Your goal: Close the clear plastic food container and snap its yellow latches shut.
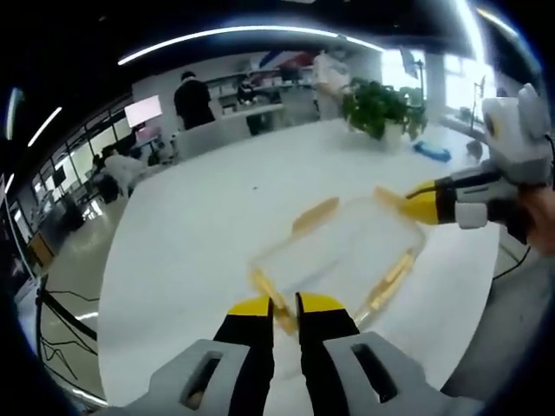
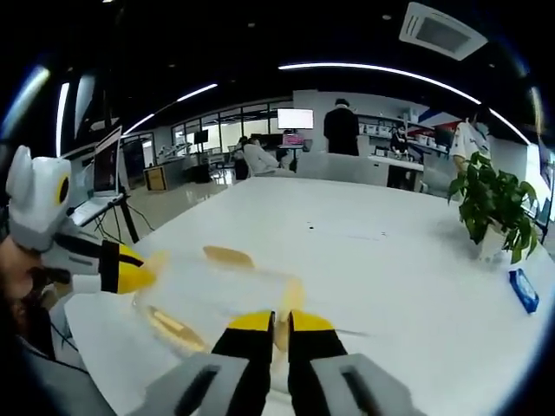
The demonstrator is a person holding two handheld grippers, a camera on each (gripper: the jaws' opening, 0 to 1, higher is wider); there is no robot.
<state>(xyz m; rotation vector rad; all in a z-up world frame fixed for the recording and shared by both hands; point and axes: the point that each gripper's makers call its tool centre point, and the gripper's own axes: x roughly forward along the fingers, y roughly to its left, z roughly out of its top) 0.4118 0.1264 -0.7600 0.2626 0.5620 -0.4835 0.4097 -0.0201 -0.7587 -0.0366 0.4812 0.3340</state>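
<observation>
- Nearest the left gripper view's lens, the left gripper [image 1: 284, 305] is seen with its jaws pinched on a yellow latch [image 1: 279, 305] of the clear container [image 1: 338, 251].
- On the white table [image 1: 208, 225] the container is found.
- At its opposite end, another latch [image 2: 291, 299] is clamped by the right gripper [image 2: 282, 322].
</observation>
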